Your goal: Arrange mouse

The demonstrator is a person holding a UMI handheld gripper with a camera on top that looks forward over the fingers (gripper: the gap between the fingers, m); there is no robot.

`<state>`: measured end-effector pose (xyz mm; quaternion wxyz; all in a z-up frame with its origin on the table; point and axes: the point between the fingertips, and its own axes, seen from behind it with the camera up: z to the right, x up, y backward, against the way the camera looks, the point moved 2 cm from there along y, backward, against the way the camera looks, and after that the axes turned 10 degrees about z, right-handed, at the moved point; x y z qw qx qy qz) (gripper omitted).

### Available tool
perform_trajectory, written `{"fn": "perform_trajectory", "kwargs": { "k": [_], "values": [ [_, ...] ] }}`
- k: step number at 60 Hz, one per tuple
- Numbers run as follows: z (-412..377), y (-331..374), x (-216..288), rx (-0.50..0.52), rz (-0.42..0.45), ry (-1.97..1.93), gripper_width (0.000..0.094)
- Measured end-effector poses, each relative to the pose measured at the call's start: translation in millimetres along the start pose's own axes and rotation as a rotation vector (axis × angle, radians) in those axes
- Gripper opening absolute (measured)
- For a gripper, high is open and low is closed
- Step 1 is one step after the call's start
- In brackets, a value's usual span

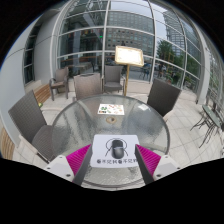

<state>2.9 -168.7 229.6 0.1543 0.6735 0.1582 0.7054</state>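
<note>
Black mouse (pixel 114 143) on white mat (pixel 115 149) between wide-spread fingers (pixel 113 160), details indistinct.

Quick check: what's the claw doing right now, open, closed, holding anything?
Claw: open, holding nothing; the mouse sits on a white sheet on the glass table, just ahead of the fingers.

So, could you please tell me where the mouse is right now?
In the gripper view, the mouse sits on a white sheet on the round glass table, just ahead of the open gripper, centred between its fingers.
</note>
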Motion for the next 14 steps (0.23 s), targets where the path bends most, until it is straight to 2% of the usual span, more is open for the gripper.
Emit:
{"fn": "perform_trajectory", "kwargs": {
  "k": [14],
  "values": [
    [-4.9, 12.5, -8.1, 0.005, -0.011, -0.006, 0.0867]
  ]
}}
